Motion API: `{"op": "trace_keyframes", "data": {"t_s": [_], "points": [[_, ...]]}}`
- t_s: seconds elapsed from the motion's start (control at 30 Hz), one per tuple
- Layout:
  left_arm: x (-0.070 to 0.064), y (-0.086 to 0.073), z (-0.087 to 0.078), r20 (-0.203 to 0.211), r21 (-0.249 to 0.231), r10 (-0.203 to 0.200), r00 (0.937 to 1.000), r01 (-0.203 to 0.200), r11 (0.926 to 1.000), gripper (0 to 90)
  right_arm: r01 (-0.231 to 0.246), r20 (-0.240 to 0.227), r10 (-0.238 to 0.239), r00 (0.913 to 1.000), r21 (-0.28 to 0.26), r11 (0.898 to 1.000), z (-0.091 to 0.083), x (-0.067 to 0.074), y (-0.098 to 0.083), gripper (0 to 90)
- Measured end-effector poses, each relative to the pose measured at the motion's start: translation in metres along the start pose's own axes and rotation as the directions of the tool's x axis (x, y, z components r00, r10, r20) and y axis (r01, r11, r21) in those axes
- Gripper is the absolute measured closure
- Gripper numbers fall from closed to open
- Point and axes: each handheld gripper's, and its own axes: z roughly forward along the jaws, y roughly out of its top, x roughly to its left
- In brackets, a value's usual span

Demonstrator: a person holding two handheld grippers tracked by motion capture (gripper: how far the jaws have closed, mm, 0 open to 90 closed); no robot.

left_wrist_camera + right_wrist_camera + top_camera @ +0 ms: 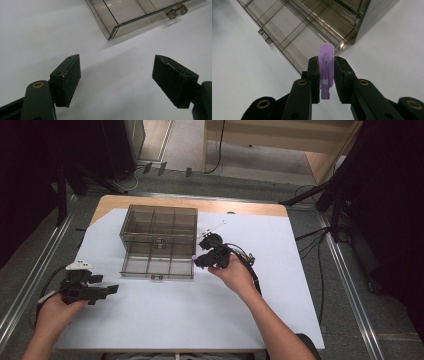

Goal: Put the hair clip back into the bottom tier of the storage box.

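While your right gripper (326,77) is pinching a small purple clip (326,65) upright between its pads, the clear divided box (312,23) is lying just beyond the fingertips; your left gripper (116,81) is resting with its fingers (68,77) spread wide, the box's corner ahead of them.

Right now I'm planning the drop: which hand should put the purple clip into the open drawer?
Right: its hand-held gripper already holds the purple clip beside the drawer; the left is open, farther off.
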Motion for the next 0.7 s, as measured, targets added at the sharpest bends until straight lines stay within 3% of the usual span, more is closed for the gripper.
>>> {"op": "trace_keyframes", "data": {"t_s": [0.7], "points": [[0.000, 0.000, 0.001, -0.002, -0.001, -0.002, 1.0000, 0.002, 1.0000, 23.6, 0.040, -0.032, -0.040, 0.9987, -0.005, 0.999, 0.013, 0.009, 0.007, 77.1]]}}
